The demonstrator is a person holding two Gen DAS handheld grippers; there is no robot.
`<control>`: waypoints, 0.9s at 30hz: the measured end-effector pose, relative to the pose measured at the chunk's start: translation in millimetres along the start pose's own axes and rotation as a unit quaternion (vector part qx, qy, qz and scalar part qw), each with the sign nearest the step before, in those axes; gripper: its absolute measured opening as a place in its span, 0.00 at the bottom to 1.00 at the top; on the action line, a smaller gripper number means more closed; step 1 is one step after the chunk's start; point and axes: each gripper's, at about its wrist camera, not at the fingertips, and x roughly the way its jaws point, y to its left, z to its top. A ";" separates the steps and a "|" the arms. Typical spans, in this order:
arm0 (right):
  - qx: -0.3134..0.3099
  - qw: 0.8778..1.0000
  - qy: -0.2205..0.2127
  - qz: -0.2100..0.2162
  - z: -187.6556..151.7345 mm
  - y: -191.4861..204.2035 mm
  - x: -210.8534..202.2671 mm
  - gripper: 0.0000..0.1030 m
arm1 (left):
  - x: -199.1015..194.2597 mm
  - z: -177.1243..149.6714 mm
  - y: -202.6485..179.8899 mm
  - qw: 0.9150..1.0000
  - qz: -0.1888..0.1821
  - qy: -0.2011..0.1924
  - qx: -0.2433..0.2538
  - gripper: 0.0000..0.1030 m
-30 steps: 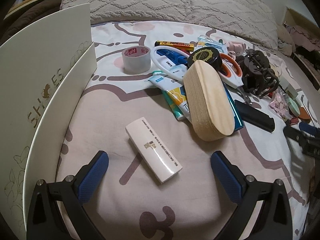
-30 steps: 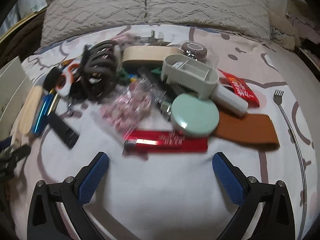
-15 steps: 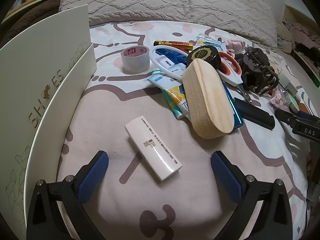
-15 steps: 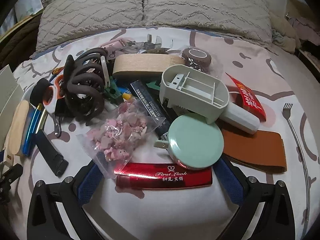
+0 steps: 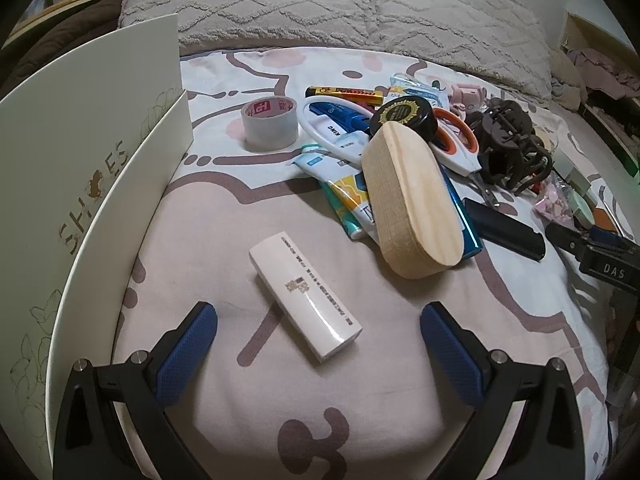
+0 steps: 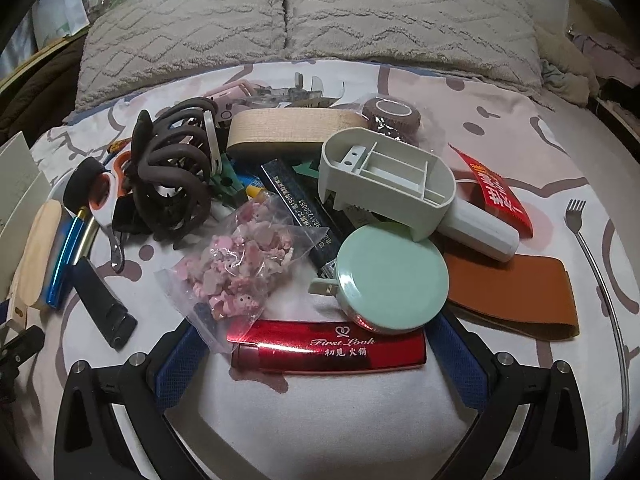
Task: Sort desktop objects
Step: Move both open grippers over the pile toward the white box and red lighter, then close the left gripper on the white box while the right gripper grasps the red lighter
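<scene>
A heap of small objects lies on a patterned bedsheet. In the left wrist view my left gripper (image 5: 318,340) stands open around the near end of a white rectangular box (image 5: 304,295), not touching it. Beyond lie a wooden oval block (image 5: 412,200), a tape roll (image 5: 270,122), scissors (image 5: 456,144) and a brown hair claw (image 5: 508,144). In the right wrist view my right gripper (image 6: 316,354) is open, its blue fingers on either side of a red lighter case (image 6: 328,350). Just behind sit a mint round case (image 6: 392,276) and a bag of pink bits (image 6: 240,268).
A white shoe-box lid (image 5: 80,184) stands upright along the left. Grey pillows (image 6: 312,20) line the far edge. A fork (image 6: 592,248) lies at the right, beside a brown leather strip (image 6: 516,288), a grey plastic holder (image 6: 388,180) and a red packet (image 6: 500,196).
The right gripper has moved forward and down toward the heap, so the red lighter case now lies between its fingers. The left gripper has barely shifted.
</scene>
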 end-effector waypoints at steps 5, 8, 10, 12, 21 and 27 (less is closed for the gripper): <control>-0.004 1.000 -0.014 -0.013 -5.4 3.5 -5.1 1.00 | -2.6 0.6 0.6 1.000 -0.006 -0.010 0.004 0.81; 0.001 1.000 -0.019 -0.001 -8.0 1.5 -7.4 0.98 | -4.0 1.4 1.7 1.000 -0.011 -0.015 0.005 0.70; 0.001 1.000 -0.022 0.005 -8.6 1.4 -8.5 0.92 | -5.9 1.9 2.8 1.000 -0.017 -0.019 0.003 0.51; -0.004 1.000 -0.028 0.007 -9.7 3.8 -10.7 0.84 | -7.2 2.4 3.4 1.000 -0.023 -0.021 0.003 0.43; -0.018 0.999 -0.031 0.008 -23.6 12.0 -21.7 0.81 | -14.5 -2.9 1.2 0.997 -0.069 -0.016 0.003 0.19; -0.031 0.999 -0.029 0.016 -41.0 16.5 -35.6 0.81 | -19.3 -7.4 0.1 0.994 -0.107 -0.008 -0.003 0.19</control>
